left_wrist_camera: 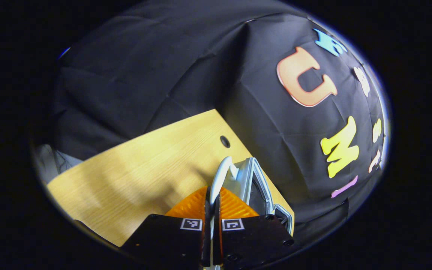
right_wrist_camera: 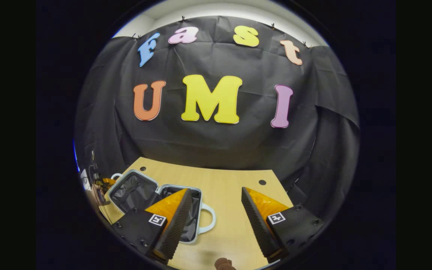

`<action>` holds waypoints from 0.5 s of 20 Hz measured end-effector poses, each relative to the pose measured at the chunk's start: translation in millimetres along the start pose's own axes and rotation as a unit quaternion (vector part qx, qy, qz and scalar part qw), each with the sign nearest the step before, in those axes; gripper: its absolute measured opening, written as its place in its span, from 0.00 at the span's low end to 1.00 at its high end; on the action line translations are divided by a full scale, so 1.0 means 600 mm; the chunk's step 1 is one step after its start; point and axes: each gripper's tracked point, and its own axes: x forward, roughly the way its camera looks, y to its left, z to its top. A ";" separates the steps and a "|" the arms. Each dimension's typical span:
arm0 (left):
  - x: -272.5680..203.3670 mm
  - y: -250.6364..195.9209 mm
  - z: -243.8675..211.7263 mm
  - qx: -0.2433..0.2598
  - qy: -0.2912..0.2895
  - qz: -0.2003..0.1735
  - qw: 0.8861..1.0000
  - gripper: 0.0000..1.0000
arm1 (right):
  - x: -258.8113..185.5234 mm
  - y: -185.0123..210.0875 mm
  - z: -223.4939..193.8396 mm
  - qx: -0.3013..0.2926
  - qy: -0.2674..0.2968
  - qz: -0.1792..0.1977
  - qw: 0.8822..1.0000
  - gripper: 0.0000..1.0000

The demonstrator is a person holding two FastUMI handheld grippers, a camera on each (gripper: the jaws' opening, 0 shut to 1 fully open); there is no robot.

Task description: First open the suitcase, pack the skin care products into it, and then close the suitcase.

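Suitcase: small white hard-shell suitcase [right_wrist_camera: 156,195] lies open, far left on the wooden counter [right_wrist_camera: 231,210].
Left gripper [left_wrist_camera: 212,204]: jaws clamped on its white loop handle [left_wrist_camera: 220,176].
Right gripper [right_wrist_camera: 216,213]: jaws held apart.
Handling: judged light, stiff, slippery; best held by the handle.

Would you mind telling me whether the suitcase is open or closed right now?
Open. In the right gripper view the suitcase lies flat on the table, both dark-lined halves facing up, a white handle at each end.

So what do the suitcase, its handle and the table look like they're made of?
The suitcase: a pale, smooth hard shell, probably plastic, with a glossy rim; its lining looks like dark, creased fabric. The handle, pinched by the left gripper: smooth white, likely plastic. The table: light wood grain with a matte finish, possibly laminate.
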 end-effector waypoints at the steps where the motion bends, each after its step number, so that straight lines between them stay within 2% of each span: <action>1: -0.008 -0.019 0.010 0.016 -0.007 0.000 1.000 0.05 | -0.002 0.000 0.004 0.000 -0.005 0.003 1.000 0.80; 7: -0.062 -0.181 0.047 0.099 -0.058 -0.016 0.993 0.04 | -0.014 -0.026 0.040 0.014 -0.031 0.014 0.999 0.80; 10: -0.084 -0.265 0.037 0.148 -0.080 -0.026 0.985 0.05 | -0.012 -0.050 0.049 0.016 -0.039 0.016 0.999 0.80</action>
